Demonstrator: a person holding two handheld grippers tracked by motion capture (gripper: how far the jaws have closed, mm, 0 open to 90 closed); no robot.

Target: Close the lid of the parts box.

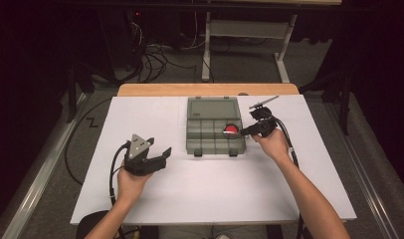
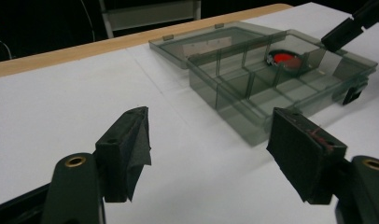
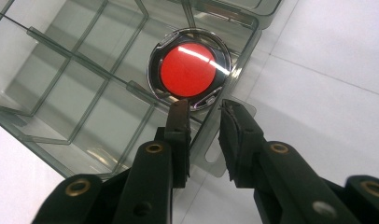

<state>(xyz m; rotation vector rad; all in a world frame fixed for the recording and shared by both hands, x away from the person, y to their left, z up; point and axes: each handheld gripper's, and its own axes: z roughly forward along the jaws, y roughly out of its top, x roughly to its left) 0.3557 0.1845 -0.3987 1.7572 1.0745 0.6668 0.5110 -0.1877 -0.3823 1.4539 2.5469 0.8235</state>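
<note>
The right tongs (image 3: 204,112) hang over the right edge of the organizer box (image 1: 215,133), and their two black jaws stand a little apart with nothing between them; they grasp nothing. Just in front of their tips lies the round red disc (image 3: 186,70) with a shiny metal rim, inside a compartment at the right side of the box, next to the wall. In the high view the right tongs (image 1: 242,132) point toward the disc (image 1: 231,131) from the right, and the person's right hand (image 1: 273,144) holds them. The left tongs (image 2: 208,144) are released, with the jaws wide apart and only the bare white counter (image 2: 61,116) between them. In the high view the left tongs (image 1: 160,158) are held by the left hand (image 1: 132,181) well apart from the box, to its left and nearer to the person. The box is of grey transparent plastic with several dividers, and its lid (image 1: 213,108) lies open and flat on the counter behind it. A wooden edge (image 1: 155,89) runs along the far side of the counter.
</note>
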